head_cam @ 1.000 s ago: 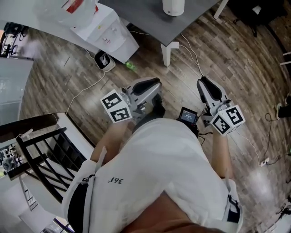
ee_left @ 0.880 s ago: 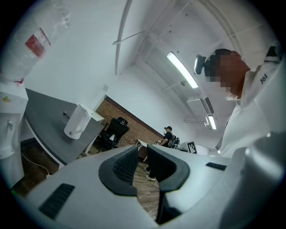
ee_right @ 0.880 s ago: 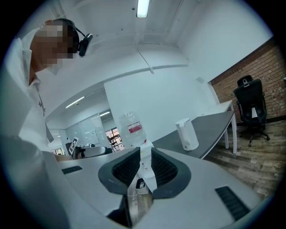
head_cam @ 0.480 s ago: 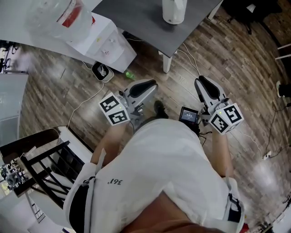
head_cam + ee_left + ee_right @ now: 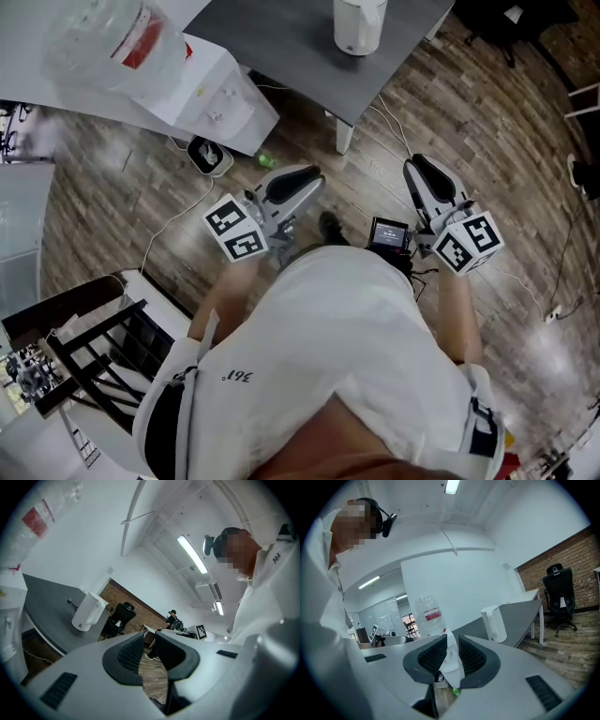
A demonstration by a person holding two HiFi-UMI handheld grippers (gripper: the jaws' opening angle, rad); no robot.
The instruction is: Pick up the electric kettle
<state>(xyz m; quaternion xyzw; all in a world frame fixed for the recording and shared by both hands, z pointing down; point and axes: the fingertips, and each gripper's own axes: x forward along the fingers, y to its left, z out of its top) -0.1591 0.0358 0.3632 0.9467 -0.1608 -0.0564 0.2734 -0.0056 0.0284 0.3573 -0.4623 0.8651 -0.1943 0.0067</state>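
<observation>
Head view. Upper centre: grey table top [image 5: 281, 37] on a white leg [image 5: 343, 127]. Upper left: white water dispenser [image 5: 216, 89] carrying a clear bottle [image 5: 108, 37] with a red label. At the dispenser's foot lies a small white-rimmed object [image 5: 208, 155], too small to identify. Just right of it is a small green item [image 5: 266, 160] on the wood-plank floor [image 5: 487, 141]. A white cable [image 5: 173, 202] runs across the floor left of centre. Lower left: black slatted frame [image 5: 89, 342]. Right gripper view, right edge: black office chair [image 5: 559, 597] before a brick wall [image 5: 581, 550]. Left gripper view, upper centre: ceiling strip light [image 5: 192, 554].
</observation>
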